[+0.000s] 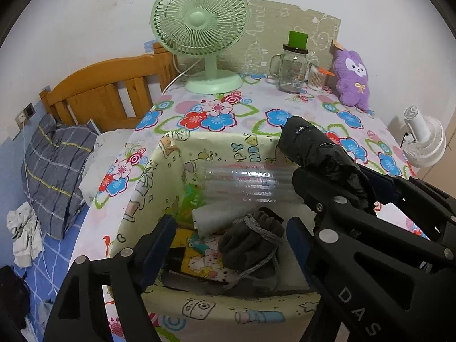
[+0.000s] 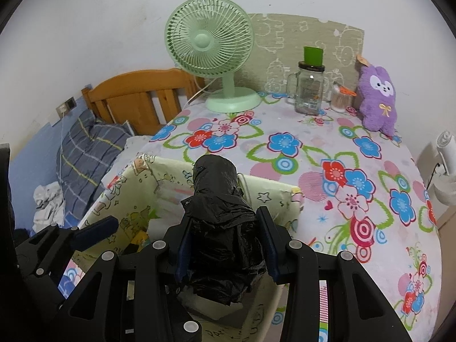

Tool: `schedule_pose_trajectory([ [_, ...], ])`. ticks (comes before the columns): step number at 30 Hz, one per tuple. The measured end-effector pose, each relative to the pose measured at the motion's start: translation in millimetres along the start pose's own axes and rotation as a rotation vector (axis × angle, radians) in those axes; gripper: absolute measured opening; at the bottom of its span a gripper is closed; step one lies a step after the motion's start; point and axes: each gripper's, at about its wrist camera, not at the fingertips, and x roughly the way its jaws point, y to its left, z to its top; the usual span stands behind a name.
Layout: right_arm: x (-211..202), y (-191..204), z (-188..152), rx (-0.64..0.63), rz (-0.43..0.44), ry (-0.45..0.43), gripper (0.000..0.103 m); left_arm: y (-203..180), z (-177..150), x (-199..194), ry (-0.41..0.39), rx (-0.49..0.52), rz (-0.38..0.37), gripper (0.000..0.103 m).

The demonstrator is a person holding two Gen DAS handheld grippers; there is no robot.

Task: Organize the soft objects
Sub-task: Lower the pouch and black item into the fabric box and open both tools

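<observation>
A pale yellow cartoon-print fabric box (image 1: 142, 188) stands on the near left part of the flowered table. Inside it lie a grey drawstring pouch (image 1: 250, 245), a stack of clear plastic cups (image 1: 248, 182) and some picture cards. My left gripper (image 1: 230, 223) hangs open over the box, and the pouch lies loose between its fingers, touching neither pad. My right gripper (image 2: 225, 216) is shut on a crumpled black plastic bag roll (image 2: 219, 199), held above the box (image 2: 136, 176). The roll (image 1: 313, 148) also shows in the left wrist view. A purple plush toy (image 2: 376, 99) sits upright at the table's far right.
At the back of the table stand a green fan (image 1: 199, 28), a glass mug jar with a green lid (image 1: 292, 65) and a cotton swab tub (image 1: 316, 78). A white fan (image 1: 424, 139) stands off the right edge. A bed with a checked pillow (image 1: 57, 165) lies to the left.
</observation>
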Motion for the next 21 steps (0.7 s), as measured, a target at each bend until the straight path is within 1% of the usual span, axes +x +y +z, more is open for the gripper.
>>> schedule_pose_trajectory([
  [8, 9, 8, 0, -0.042, 0.034, 0.011, 0.048, 9, -5, 4, 0.030, -0.035, 0.015, 0.086],
  [10, 11, 9, 0, -0.051, 0.040, 0.013, 0.054, 10, -7, 5, 0.040, -0.039, 0.006, 0.087],
  [13, 12, 10, -2, -0.051, 0.047, 0.023, 0.064, 10, -9, 3, 0.034, -0.032, 0.004, 0.089],
  [16, 11, 10, -3, -0.048, 0.049, 0.032, 0.071, 8, -10, 0, 0.029, -0.024, -0.001, 0.090],
  [21, 3, 9, -6, -0.053, 0.024, 0.020, 0.076, 4, -12, -4, 0.021, -0.016, -0.007, 0.091],
])
